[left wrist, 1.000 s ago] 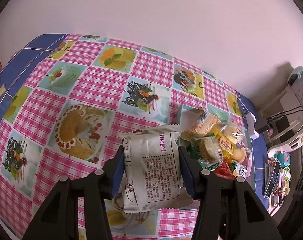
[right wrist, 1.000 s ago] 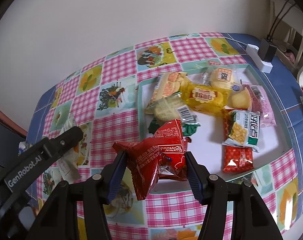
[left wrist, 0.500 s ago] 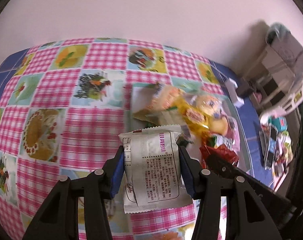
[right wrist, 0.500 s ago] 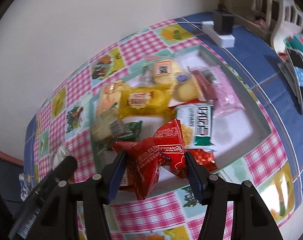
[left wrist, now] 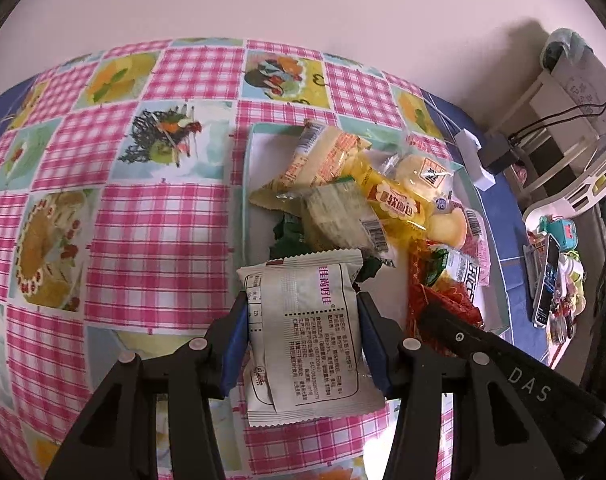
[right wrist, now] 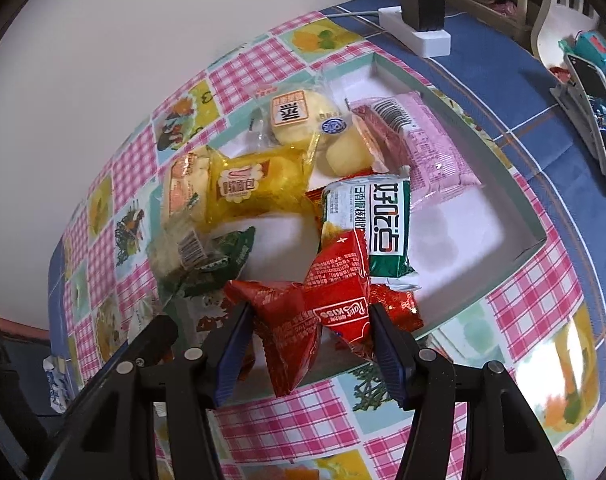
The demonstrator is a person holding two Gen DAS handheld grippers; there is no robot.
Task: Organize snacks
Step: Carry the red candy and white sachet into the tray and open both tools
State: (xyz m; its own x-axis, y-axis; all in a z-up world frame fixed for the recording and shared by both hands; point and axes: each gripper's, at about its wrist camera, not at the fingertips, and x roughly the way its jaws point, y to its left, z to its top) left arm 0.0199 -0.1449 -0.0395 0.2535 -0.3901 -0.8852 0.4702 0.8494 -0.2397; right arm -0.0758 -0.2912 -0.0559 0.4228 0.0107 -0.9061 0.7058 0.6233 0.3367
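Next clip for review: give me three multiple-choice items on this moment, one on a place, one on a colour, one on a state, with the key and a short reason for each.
1. Where does the yellow bread packet lie?
A. inside the tray
B. on the blue cloth beside the power strip
C. between a gripper's fingers

2. What colour is the packet held by the right hand-held gripper?
A. white
B. red
C. pink

3. What is the state of the left hand-held gripper?
A. open and empty
B. shut on the white packet
C. shut on a phone

Key: 1 A, it rests among the other snacks within the tray's rim. 2 B, the red packet sits between its fingers. 3 B, both fingers press the white packet's sides.
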